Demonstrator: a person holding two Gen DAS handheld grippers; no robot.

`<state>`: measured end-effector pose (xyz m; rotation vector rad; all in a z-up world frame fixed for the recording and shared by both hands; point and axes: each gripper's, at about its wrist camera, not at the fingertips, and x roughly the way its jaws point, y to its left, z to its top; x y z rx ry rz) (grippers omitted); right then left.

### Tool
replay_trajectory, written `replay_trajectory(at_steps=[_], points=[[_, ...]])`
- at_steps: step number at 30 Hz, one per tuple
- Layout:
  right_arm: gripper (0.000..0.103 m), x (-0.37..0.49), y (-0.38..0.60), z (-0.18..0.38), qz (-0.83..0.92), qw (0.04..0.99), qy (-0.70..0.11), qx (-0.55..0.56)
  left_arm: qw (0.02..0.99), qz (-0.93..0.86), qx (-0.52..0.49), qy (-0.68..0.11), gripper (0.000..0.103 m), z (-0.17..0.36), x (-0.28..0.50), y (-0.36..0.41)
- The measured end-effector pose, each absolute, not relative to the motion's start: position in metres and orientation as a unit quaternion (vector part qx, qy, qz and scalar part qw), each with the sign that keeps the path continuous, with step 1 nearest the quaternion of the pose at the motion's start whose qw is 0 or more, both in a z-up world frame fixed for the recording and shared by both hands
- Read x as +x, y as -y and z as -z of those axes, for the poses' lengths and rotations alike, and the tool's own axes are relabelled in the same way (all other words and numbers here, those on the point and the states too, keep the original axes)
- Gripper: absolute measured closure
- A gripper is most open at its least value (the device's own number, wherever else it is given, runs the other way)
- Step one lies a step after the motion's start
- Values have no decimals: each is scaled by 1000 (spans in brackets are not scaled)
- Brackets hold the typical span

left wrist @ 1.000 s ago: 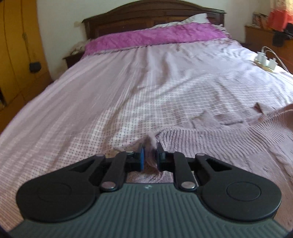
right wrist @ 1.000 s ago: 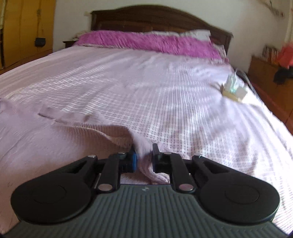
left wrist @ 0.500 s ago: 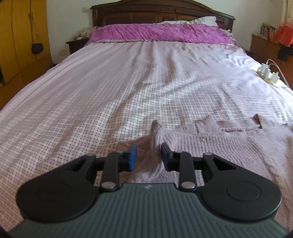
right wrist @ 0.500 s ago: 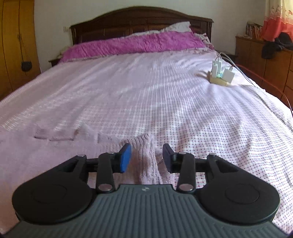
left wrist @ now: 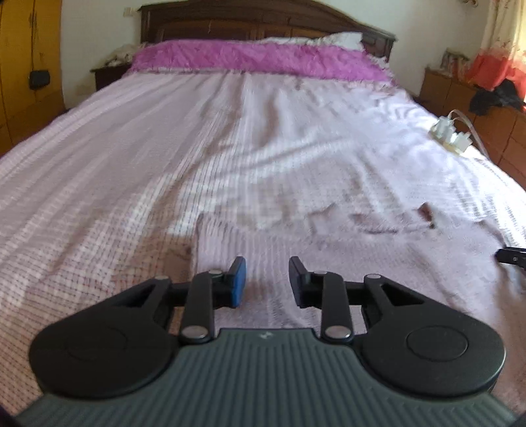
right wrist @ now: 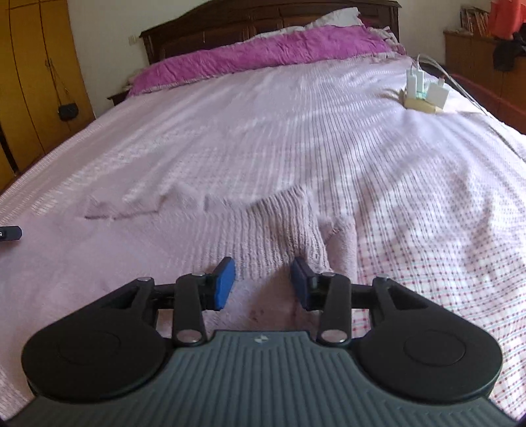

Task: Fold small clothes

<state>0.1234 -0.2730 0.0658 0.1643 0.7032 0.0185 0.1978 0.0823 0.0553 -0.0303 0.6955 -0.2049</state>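
Note:
A pale lilac knitted sweater point(left wrist: 345, 249) lies spread flat on the checked bedsheet point(left wrist: 131, 170). My left gripper point(left wrist: 267, 282) is open and empty, hovering just above the sweater's left edge. In the right wrist view the sweater point(right wrist: 138, 249) fills the lower left, with its ribbed edge point(right wrist: 289, 223) ahead of the fingers. My right gripper point(right wrist: 263, 284) is open and empty above that right edge. A tip of the other gripper shows at the right edge of the left wrist view point(left wrist: 513, 256) and at the left edge of the right wrist view point(right wrist: 10, 233).
A power strip with white chargers point(right wrist: 424, 95) and cables lies on the bed's far right side. Purple pillows point(left wrist: 259, 59) and a dark wooden headboard point(left wrist: 263, 23) are at the far end. Yellow wardrobe point(right wrist: 36, 82) at left, wooden cabinet point(left wrist: 473, 95) at right.
Both grippers opened and let go of the sweater's corners, then drew back and rose slightly. The sweater now lies flat on the bed.

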Motion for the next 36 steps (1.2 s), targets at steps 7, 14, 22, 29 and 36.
replay_trajectory(at_steps=[7,14,22,29,36], points=[[55,123,278,-58,-9,936,-340,95,931,79,-37,-354,72,-39,204,-97],[54,112,275,-75,2,939,-323,115,931,86,8,-354,72,-64,186,-94],[47,72,265,-116,-13,947,-295,131,937,110,68,-324,72,-121,159,-93],[42,34,255,-144,-17,945,-292,143,935,135,94,-315,72,-165,131,-92],[31,1,255,-140,-4,937,-304,171,923,144,49,-354,71,-149,112,-88]])
